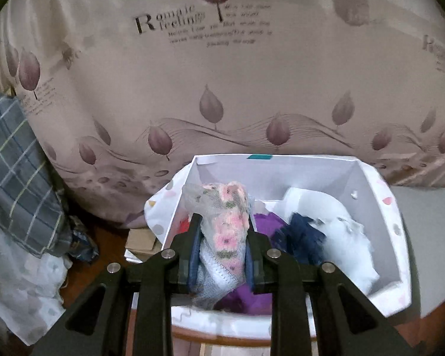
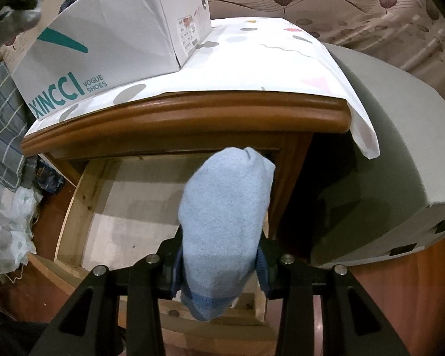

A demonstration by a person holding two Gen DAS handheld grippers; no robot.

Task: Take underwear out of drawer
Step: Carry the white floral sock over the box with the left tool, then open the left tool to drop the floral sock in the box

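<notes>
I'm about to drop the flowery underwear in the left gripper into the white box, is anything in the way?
Nothing visible blocks it. The left gripper holds the flowery underwear right over the open white box, which already holds purple, navy and white clothes.

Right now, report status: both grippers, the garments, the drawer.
Left gripper shut on floral lace underwear, over open shoebox. Right gripper shut on light blue garment, above open drawer. Drawer bottom looks bare. Nothing blocking.
</notes>
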